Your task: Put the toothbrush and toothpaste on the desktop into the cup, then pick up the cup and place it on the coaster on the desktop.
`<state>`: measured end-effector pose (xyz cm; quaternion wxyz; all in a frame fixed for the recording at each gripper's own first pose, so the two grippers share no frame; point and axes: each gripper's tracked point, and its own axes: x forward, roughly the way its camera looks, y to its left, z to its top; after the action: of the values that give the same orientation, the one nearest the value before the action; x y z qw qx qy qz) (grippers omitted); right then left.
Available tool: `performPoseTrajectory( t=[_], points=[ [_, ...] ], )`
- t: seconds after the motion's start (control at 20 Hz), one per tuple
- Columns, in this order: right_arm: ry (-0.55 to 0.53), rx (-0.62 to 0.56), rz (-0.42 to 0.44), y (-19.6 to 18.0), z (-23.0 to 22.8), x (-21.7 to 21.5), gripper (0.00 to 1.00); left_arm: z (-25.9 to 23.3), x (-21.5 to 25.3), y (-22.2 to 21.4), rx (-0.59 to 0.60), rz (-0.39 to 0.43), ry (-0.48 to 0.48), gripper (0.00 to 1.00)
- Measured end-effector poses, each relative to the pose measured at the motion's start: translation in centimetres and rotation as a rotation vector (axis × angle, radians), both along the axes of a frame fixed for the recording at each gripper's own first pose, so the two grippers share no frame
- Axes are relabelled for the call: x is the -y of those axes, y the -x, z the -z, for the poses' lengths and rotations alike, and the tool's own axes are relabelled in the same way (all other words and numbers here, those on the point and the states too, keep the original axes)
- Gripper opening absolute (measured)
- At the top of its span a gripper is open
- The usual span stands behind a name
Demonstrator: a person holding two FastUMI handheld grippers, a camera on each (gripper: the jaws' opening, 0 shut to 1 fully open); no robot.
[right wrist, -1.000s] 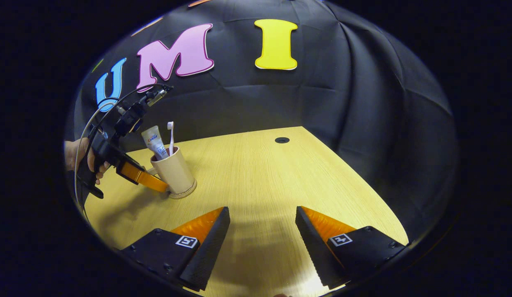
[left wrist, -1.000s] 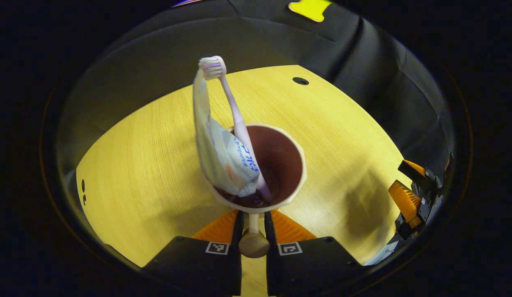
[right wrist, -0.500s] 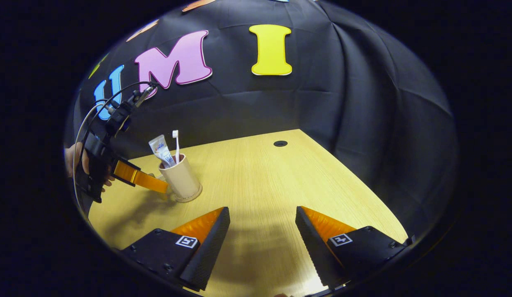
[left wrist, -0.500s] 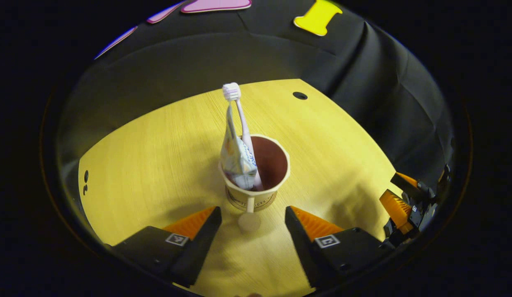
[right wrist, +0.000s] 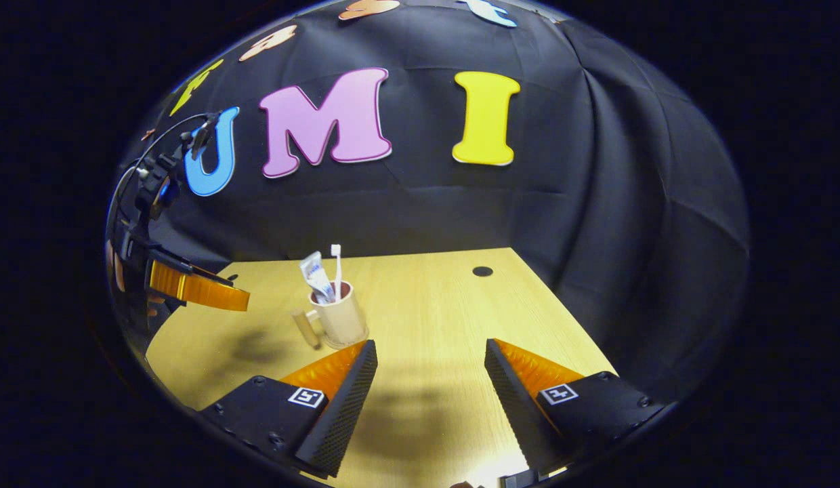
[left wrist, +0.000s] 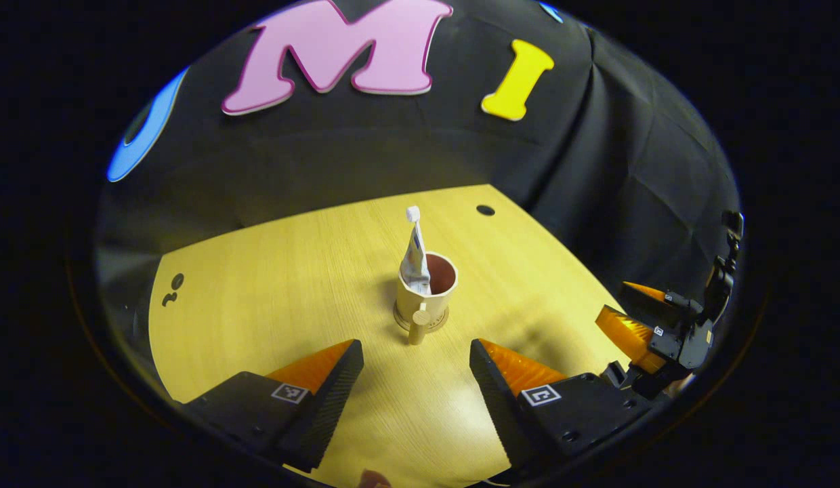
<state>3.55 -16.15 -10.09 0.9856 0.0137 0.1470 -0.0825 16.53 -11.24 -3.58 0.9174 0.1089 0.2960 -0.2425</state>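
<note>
In the left gripper view, the left hand-held gripper [left wrist: 413, 366] hangs above the table [left wrist: 271, 285] with its two fingers spread wide and nothing between them. Just ahead of it, apart from both fingers, the cup [left wrist: 426, 293] stands upright on a round coaster [left wrist: 421, 320] near the middle of the table. The cup's handle [left wrist: 418, 325] points back toward this gripper. The toothpaste [left wrist: 414, 261] and the toothbrush [left wrist: 412, 224] stand in the cup, leaning against its left inner wall, with the brush head rising above the tube. A small dark hole [left wrist: 486, 210] sits in the table beyond the cup, near the far edge. At the right edge of this view the right hand-held gripper [left wrist: 630, 313] shows farther off, its fingers apart.

In the right gripper view, the right hand-held gripper [right wrist: 430, 386] is also wide open and empty, held over the near part of the table [right wrist: 447, 318]. The cup [right wrist: 339, 315] stands just beyond its left finger, with the toothpaste [right wrist: 316, 276] and toothbrush [right wrist: 337, 268] sticking up out of it and the handle [right wrist: 305, 327] turned to the left. The left hand-held gripper [right wrist: 203, 291] appears at the far left, well apart from the cup.
</note>
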Motion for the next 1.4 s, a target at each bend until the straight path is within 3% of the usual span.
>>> performPoseTrajectory(
  t=[0.15,0.35,0.5,0.65,1.15,1.4],
  points=[
    [-0.005,0.028,-0.032,0.5,-3.0,-3.0,0.98,-3.2,-1.7,2.9,0.119,-0.034,0.070,0.98],
    [-0.002,0.054,-0.116,2.8,-5.6,-8.9,0.98,-6.6,-4.3,8.6,0.207,-0.072,0.238,0.98],
    [-0.004,0.070,-0.167,5.3,-7.0,-13.4,0.98,-9.3,-8.5,12.7,0.320,-0.151,0.294,0.98],
    [-0.006,0.117,-0.192,7.6,-8.9,-17.1,0.98,-10.3,-11.6,17.2,0.401,-0.175,0.344,0.98],
    [-0.022,0.213,-0.256,13.3,-12.6,-23.1,0.98,-10.8,-20.9,26.6,0.563,-0.416,0.325,0.97],
    [-0.004,0.249,-0.227,15.4,-12.5,-23.0,0.98,-9.5,-23.4,27.0,0.550,-0.513,0.278,0.98]
  ],
)
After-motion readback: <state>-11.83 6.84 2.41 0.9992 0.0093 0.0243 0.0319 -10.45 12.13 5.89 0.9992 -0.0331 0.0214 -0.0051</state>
